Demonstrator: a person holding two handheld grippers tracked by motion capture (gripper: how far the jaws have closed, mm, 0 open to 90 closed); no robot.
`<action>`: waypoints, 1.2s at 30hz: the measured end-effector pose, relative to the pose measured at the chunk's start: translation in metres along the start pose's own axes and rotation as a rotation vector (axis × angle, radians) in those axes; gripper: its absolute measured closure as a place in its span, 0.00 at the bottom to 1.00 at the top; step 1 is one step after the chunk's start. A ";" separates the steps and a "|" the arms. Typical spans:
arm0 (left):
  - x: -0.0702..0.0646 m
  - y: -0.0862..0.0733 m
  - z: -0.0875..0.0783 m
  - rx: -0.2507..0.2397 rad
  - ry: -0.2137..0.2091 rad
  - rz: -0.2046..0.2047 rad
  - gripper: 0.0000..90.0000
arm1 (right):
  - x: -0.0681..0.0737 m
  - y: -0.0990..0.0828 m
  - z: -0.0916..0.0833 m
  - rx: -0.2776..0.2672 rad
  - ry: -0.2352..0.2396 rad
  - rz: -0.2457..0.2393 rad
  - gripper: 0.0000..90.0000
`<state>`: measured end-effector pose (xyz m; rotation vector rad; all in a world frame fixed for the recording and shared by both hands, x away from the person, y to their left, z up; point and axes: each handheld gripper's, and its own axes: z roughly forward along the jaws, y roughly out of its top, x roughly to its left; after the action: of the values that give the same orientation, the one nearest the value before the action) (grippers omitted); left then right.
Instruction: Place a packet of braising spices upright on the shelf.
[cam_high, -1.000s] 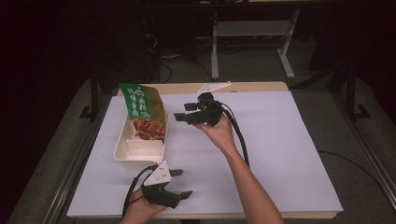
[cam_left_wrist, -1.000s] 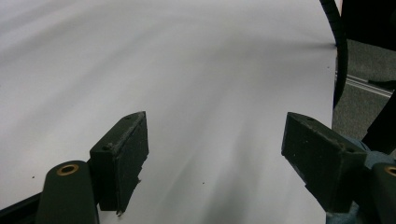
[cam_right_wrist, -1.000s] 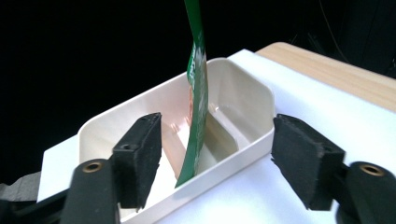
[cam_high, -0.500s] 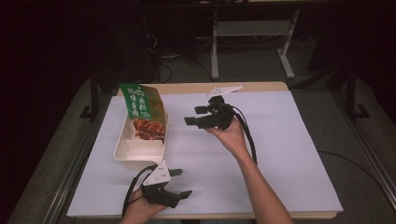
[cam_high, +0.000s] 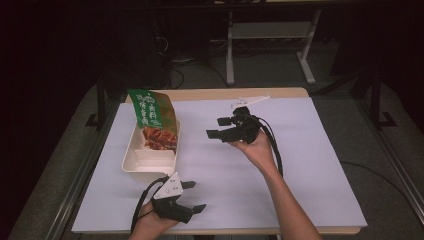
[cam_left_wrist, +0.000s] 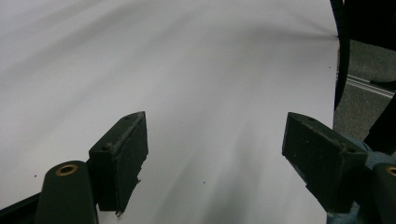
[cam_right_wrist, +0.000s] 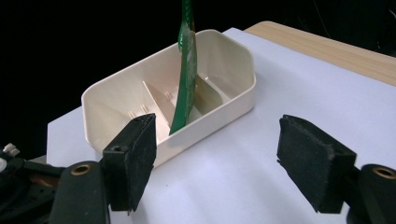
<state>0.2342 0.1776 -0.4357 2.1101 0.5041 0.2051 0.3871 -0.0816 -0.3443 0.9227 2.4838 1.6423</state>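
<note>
The green snack packet (cam_high: 154, 120) stood on its edge inside the cream divided box (cam_high: 131, 159), leaning against the far wall. In the right gripper view it (cam_right_wrist: 187, 70) rose from a compartment near the middle, between two thin dividers, and the box (cam_right_wrist: 224, 105) held nothing else that I could see. So, by my judgement, the placing of the packet was already done. What remained was perhaps to lay it flat or to add more things, but the pictures did not decide this.

The right gripper (cam_high: 216, 128) was held above the middle of the table, apart from the box and pointing toward it. Its jaws had just been opening and stood wide, with nothing between them (the pads (cam_right_wrist: 135, 158) were bare). The left gripper (cam_high: 194, 196) rested near the front edge of the table, also with its jaws wide apart and empty, over the plain sheet.

The table (cam_high: 300, 150) was covered with a white sheet, smooth and clean, and a strip of light wood (cam_high: 280, 92) showed at the far edge. The room behind was dark. On the floor there stood a white metal frame (cam_high: 270, 45), some cables lay near it, and grey carpet was on both sides.
</note>
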 end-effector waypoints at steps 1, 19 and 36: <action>0.000 0.000 0.000 0.000 0.001 0.000 0.24 | 0.000 -0.001 -0.001 0.004 -0.001 0.001 0.31; 0.001 0.000 -0.001 0.003 0.006 -0.001 0.24 | -0.007 -0.018 -0.026 0.017 -0.018 0.022 0.30; 0.002 0.000 -0.002 -0.003 0.011 -0.006 0.24 | -0.014 -0.035 -0.054 0.010 -0.045 0.044 0.30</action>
<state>0.2354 0.1806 -0.4347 2.1056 0.5162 0.2134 0.3644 -0.1423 -0.3542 1.0112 2.4618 1.6051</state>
